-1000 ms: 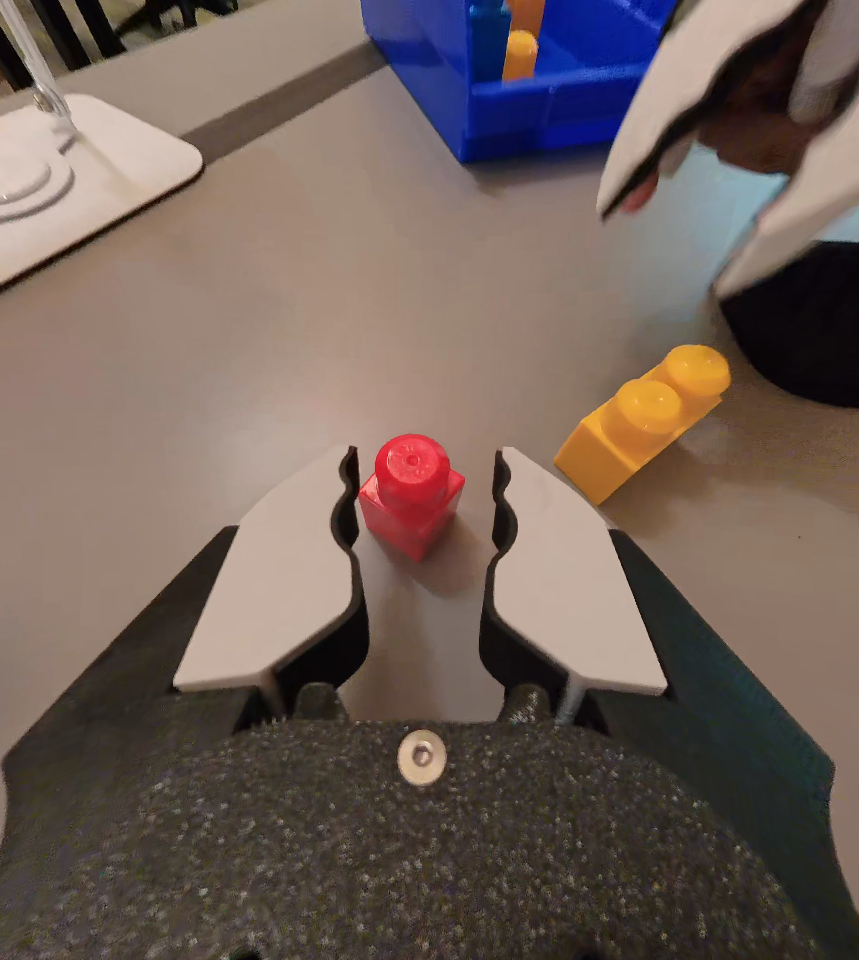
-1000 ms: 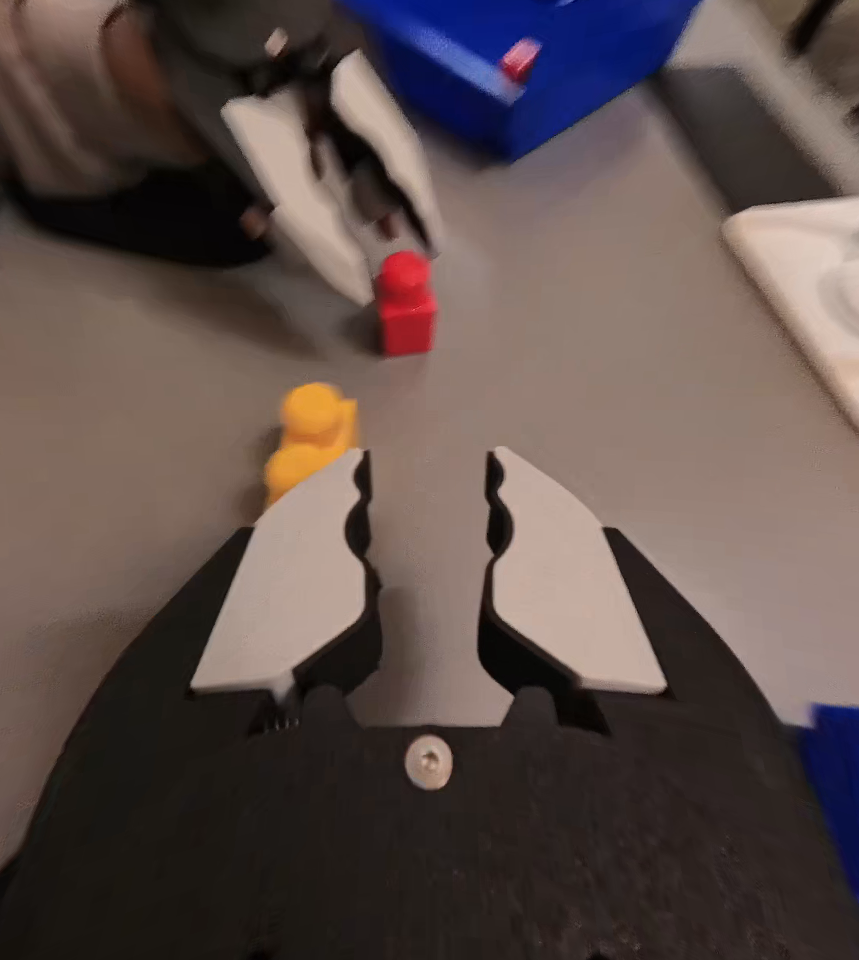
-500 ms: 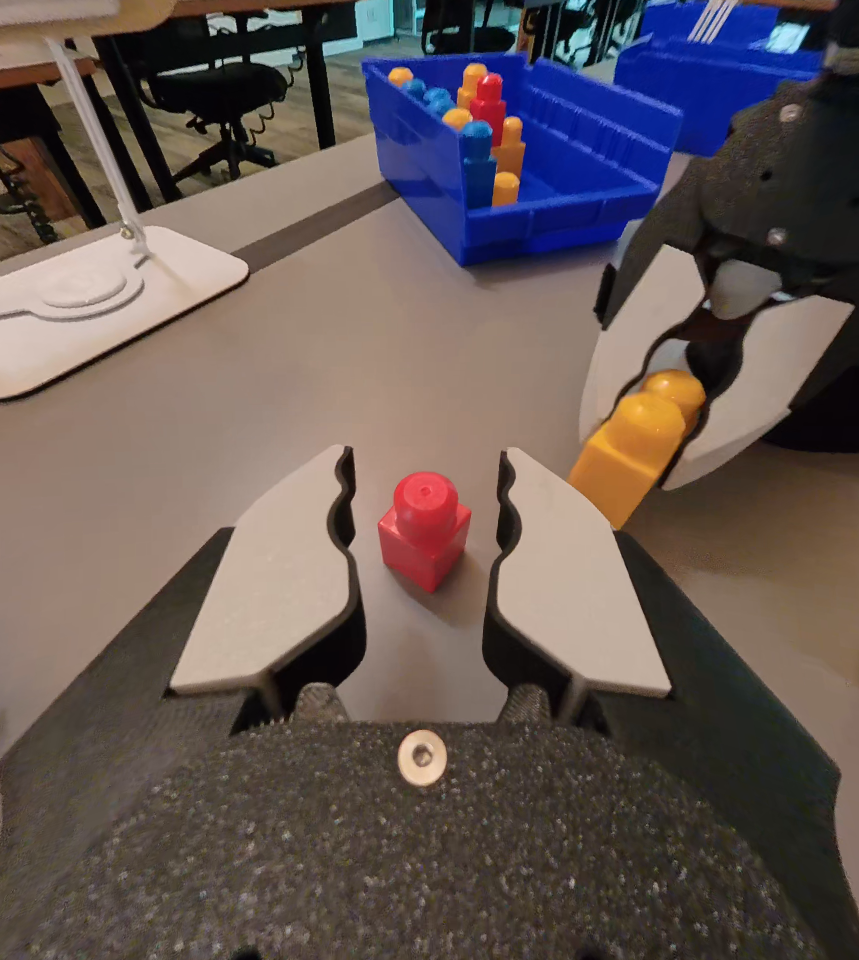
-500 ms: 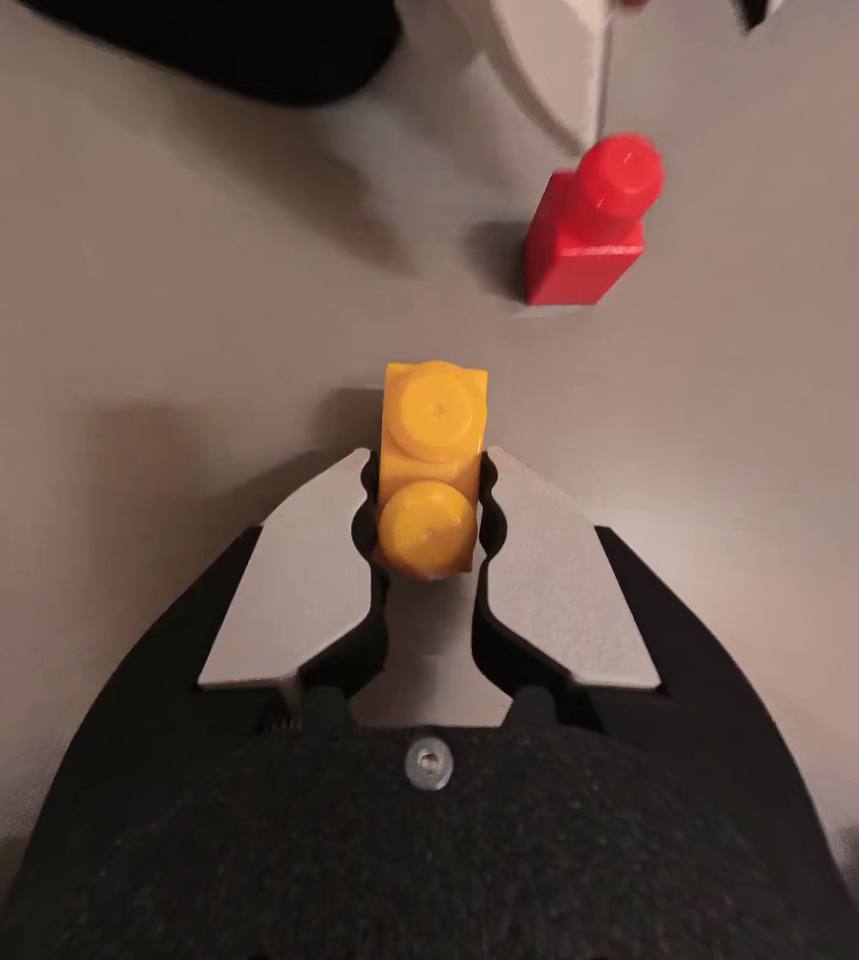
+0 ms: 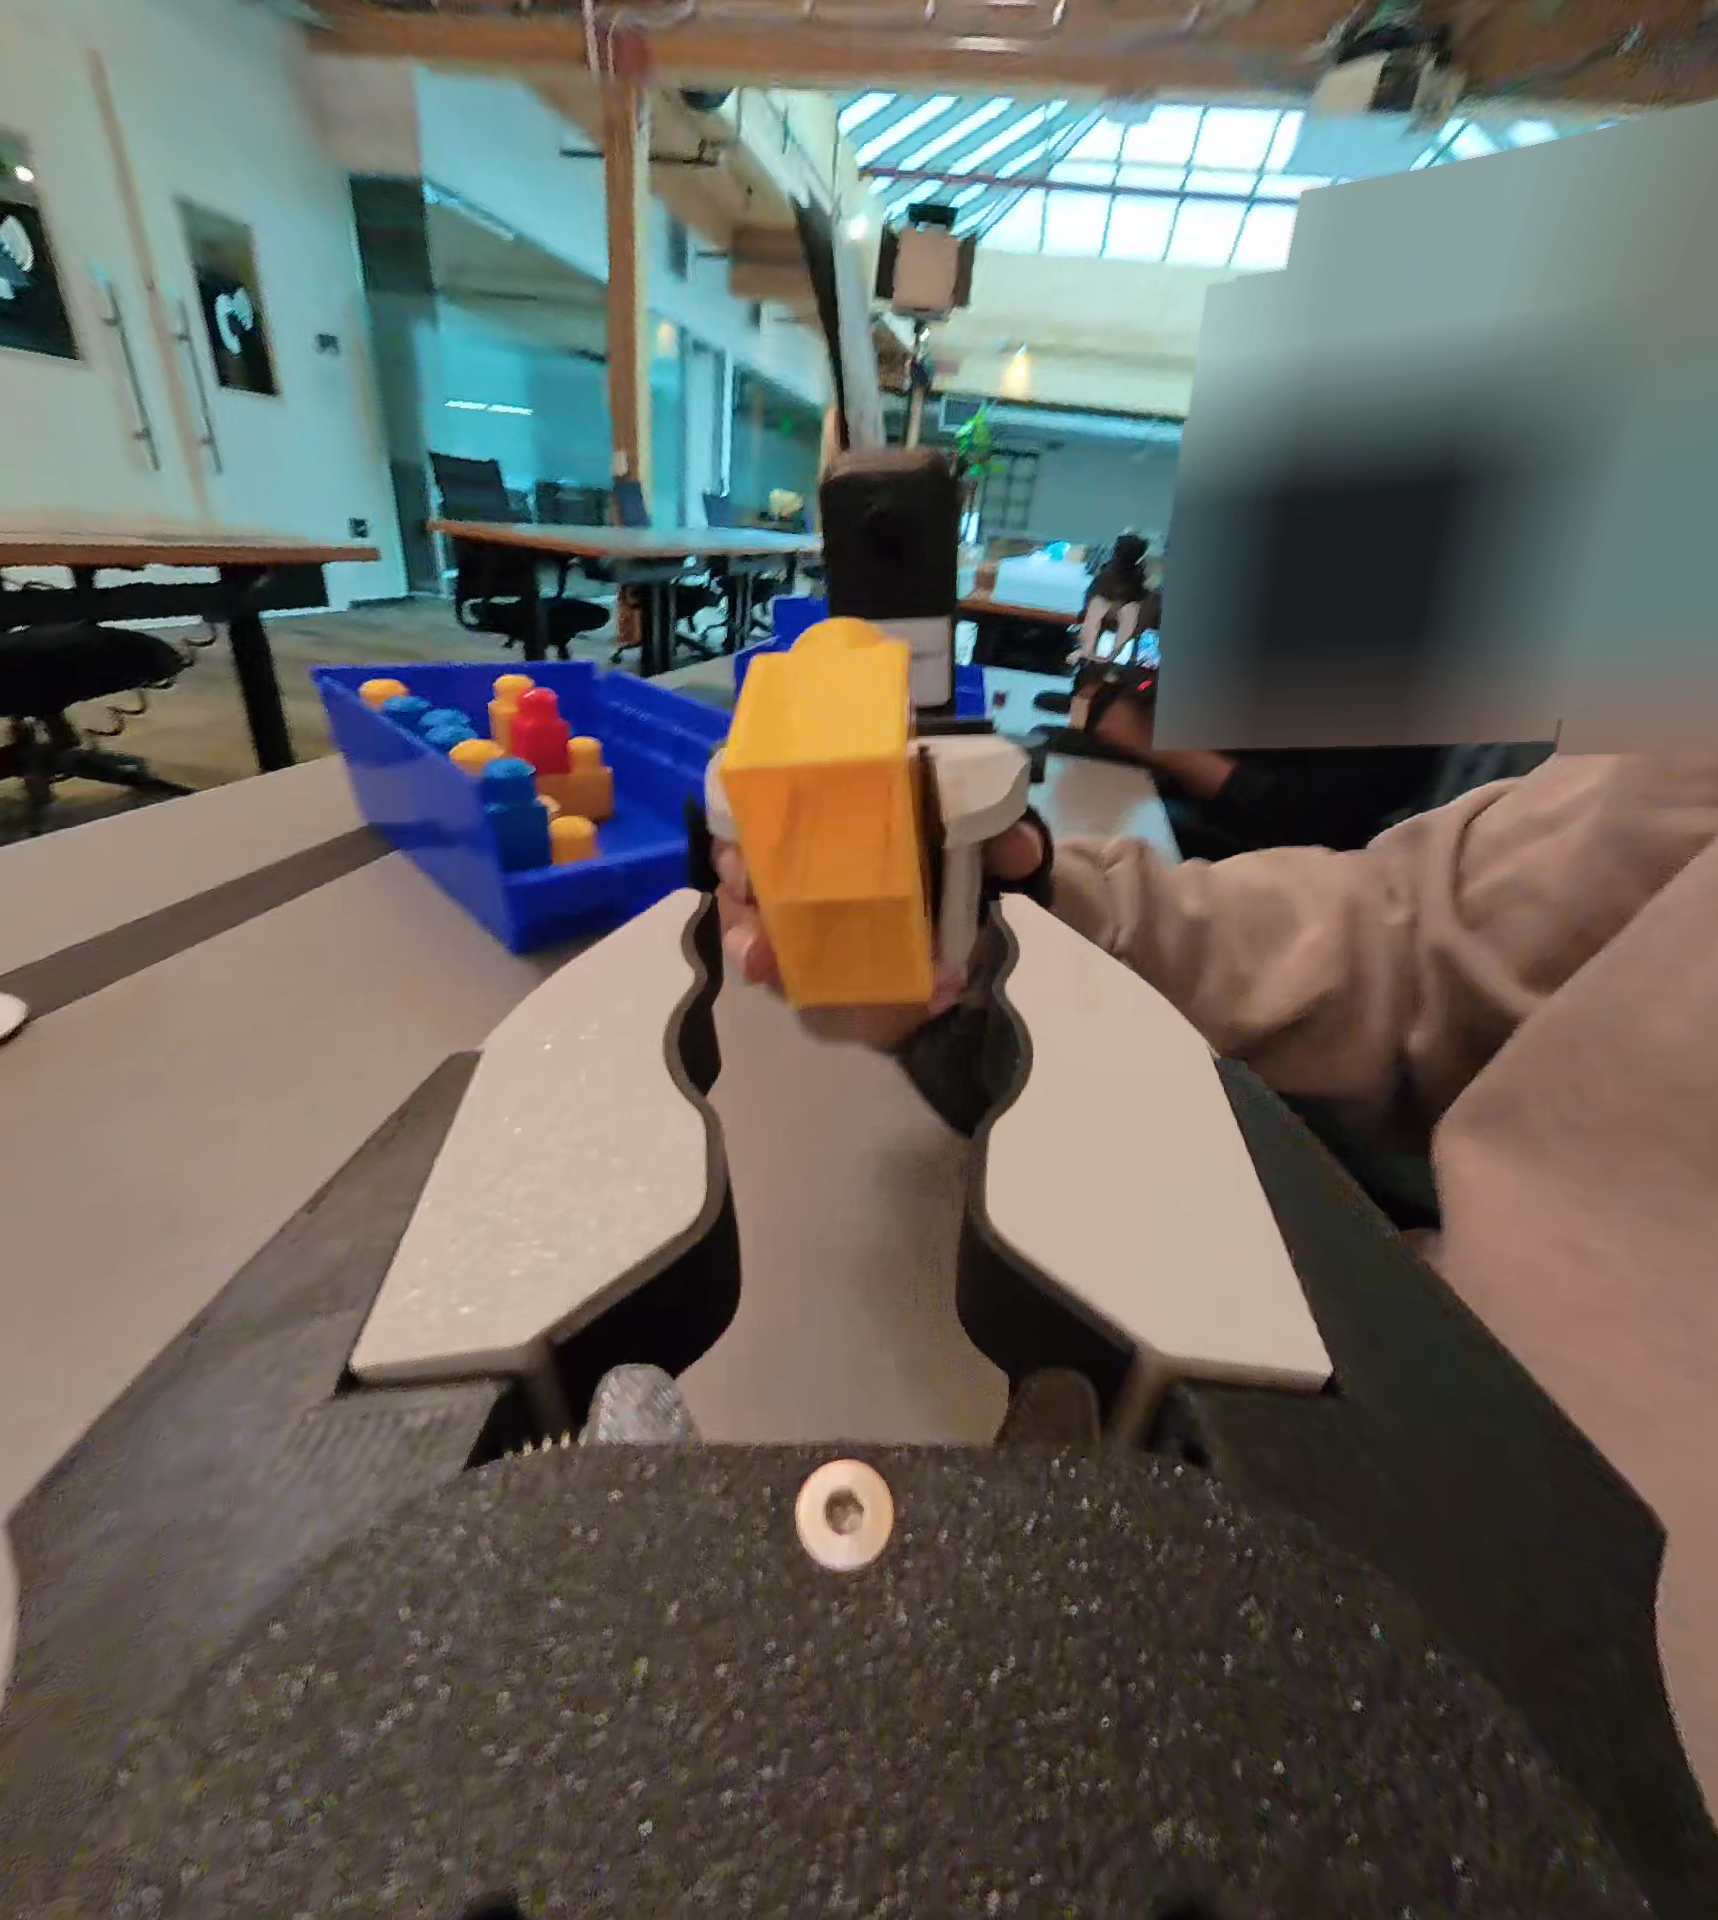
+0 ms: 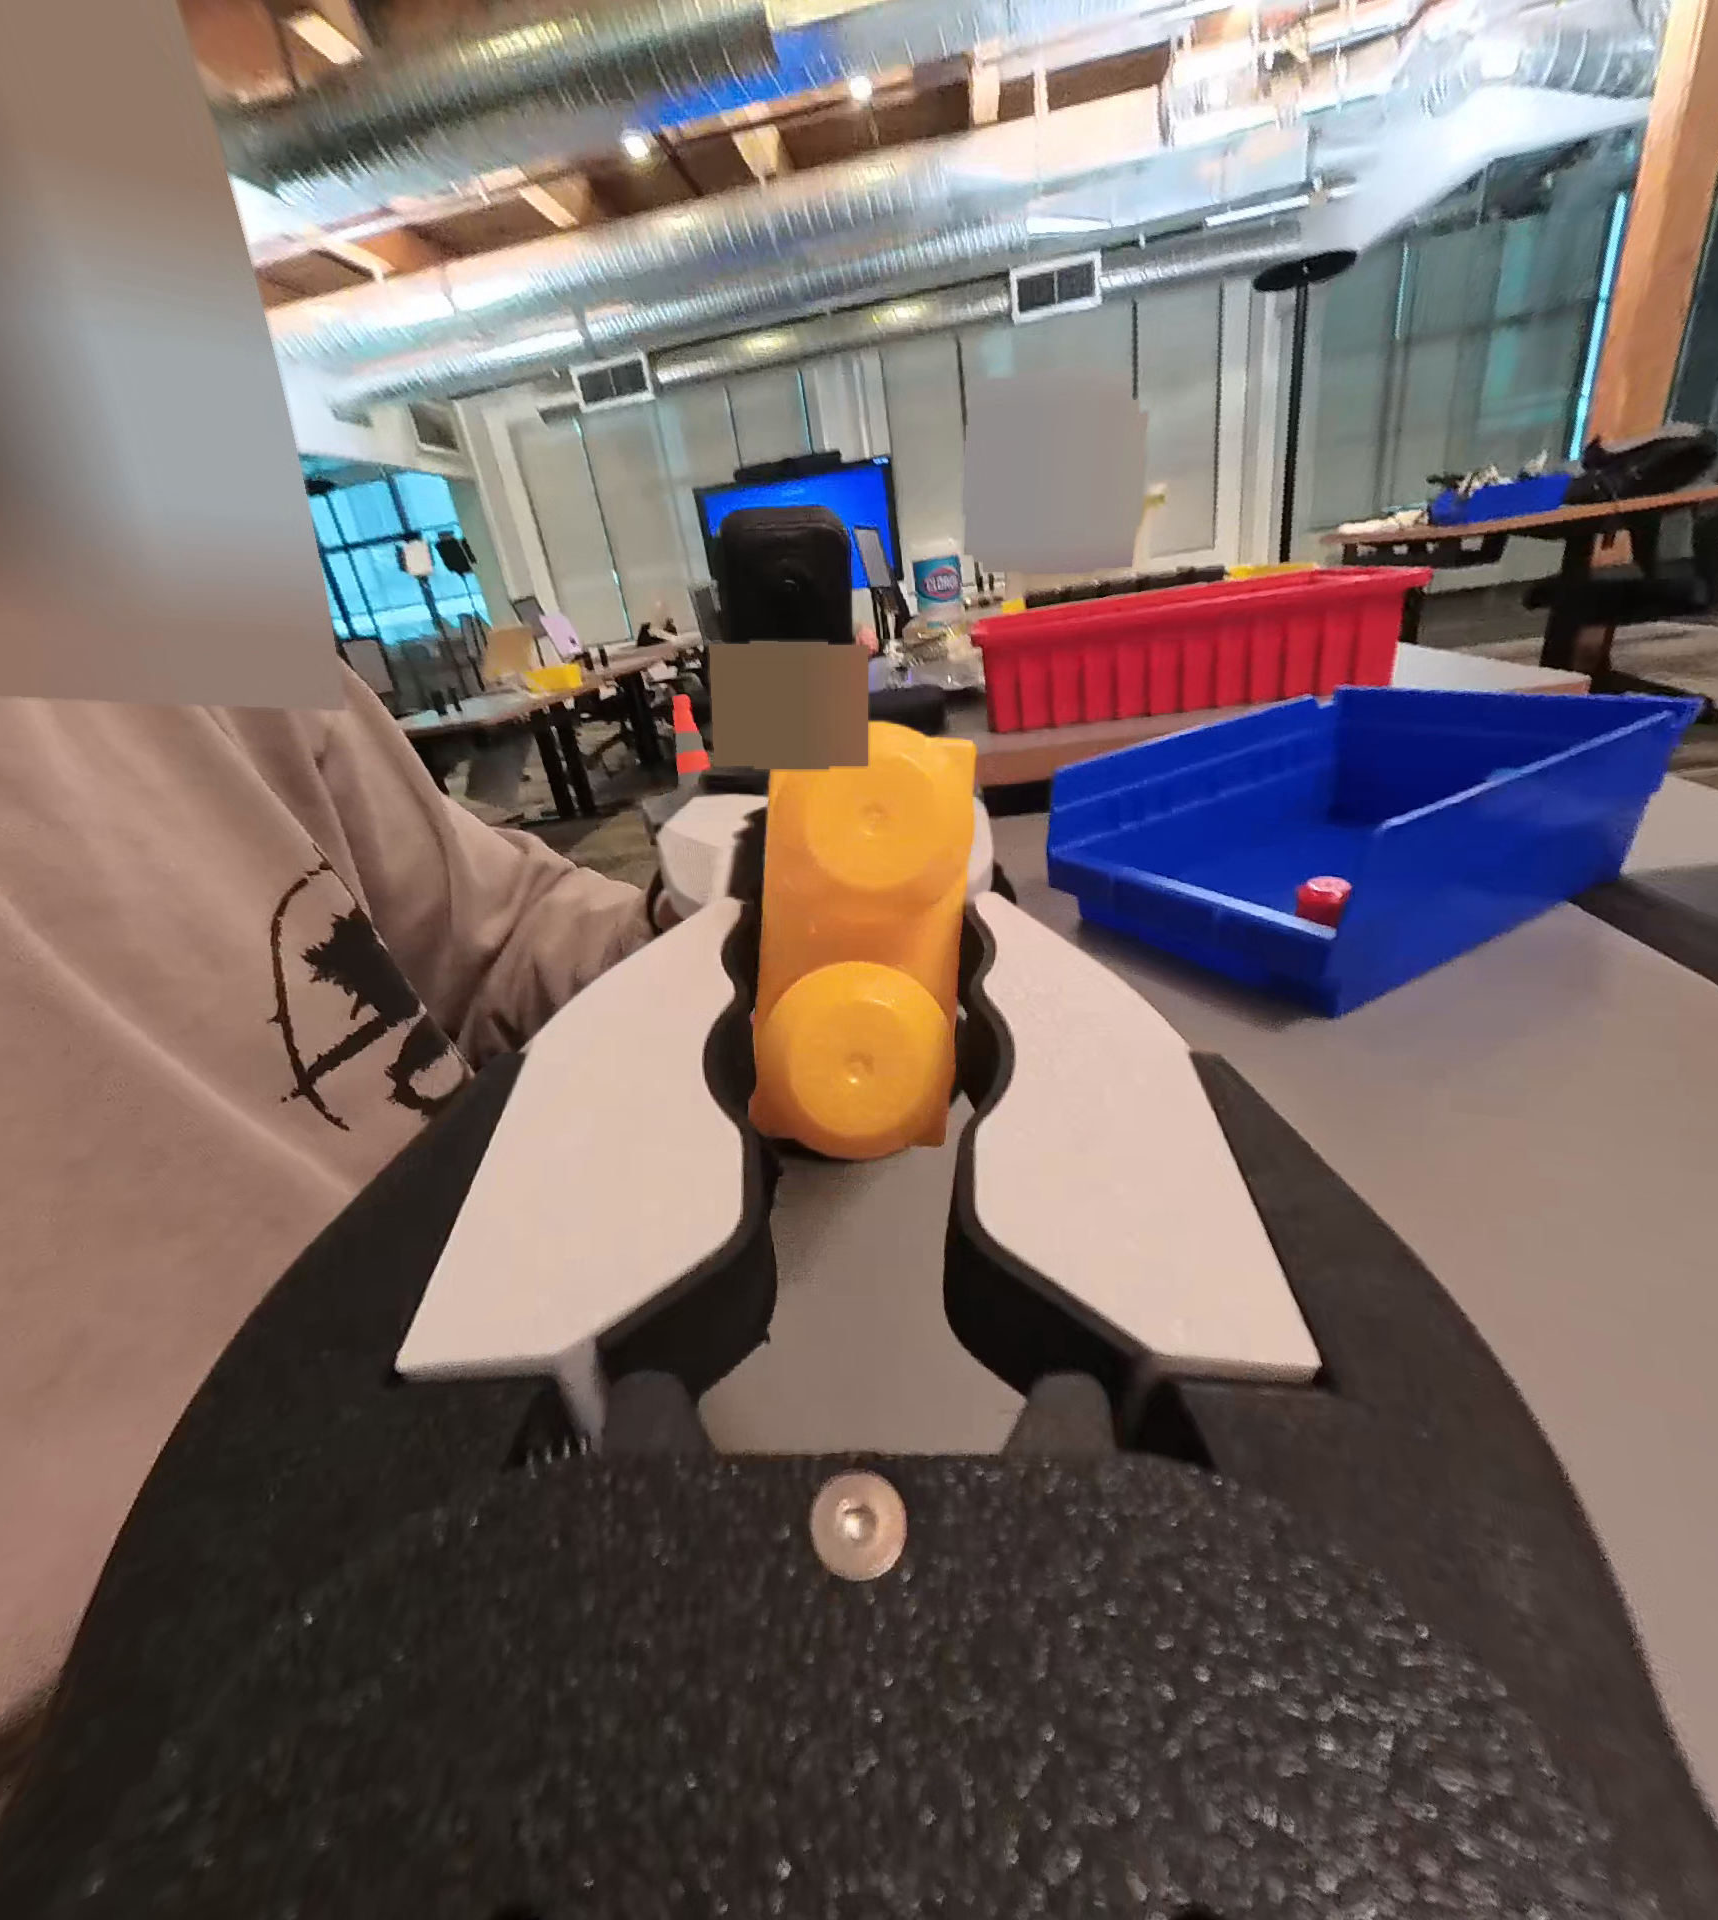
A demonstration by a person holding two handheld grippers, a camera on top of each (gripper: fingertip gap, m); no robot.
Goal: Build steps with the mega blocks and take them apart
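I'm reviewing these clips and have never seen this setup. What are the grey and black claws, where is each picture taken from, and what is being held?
No robot here: a person holds a two-finger tool in each hand, with a camera looking along its fingers. One picture comes from the left hand-held gripper, which is open and empty. The other comes from the right hand-held gripper, shut on a yellow two-stud block lifted off the grey table. The left view shows that same block from its underside. On the table stand a blue bin of blocks and a second blue bin with one red block inside.
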